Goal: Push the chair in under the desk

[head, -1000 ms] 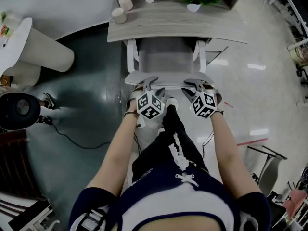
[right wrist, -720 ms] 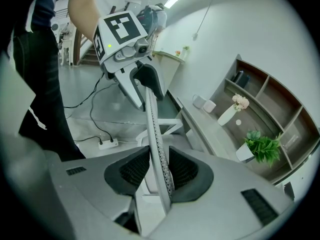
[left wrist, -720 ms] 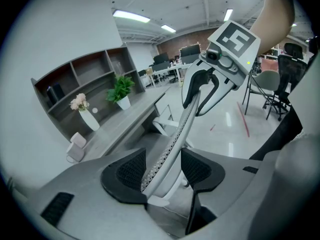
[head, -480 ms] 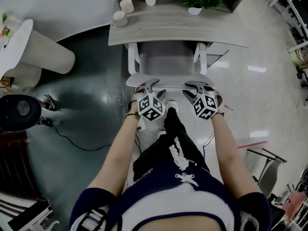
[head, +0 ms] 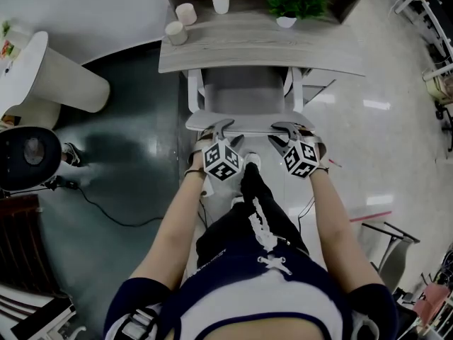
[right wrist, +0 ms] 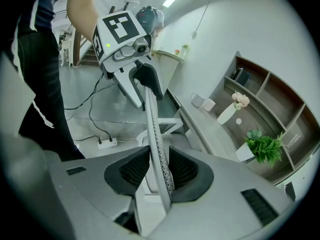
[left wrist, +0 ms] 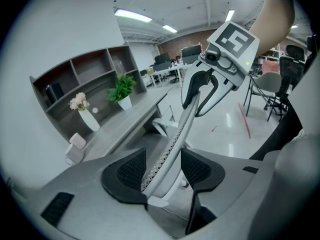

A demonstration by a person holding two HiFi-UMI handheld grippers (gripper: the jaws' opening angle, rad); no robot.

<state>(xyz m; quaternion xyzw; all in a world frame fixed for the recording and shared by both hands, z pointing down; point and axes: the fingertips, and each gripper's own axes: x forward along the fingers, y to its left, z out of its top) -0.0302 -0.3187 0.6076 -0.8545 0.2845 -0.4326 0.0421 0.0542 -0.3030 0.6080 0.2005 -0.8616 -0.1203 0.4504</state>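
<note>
Under the desk [head: 262,44] edge the chair [head: 244,91] is tucked. Its backrest [head: 248,121] is pinched, apparently firmly, by the left gripper [head: 225,130] and right gripper [head: 284,130]

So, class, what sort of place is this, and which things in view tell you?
Most likely an open-plan office: a grey desk with a mesh-backed chair at it, shelving behind holding a potted plant, and more workstations across the room.

The chair [head: 244,94] has slid farther under the desk [head: 262,44] (only slightly), its seat less exposed.
</note>
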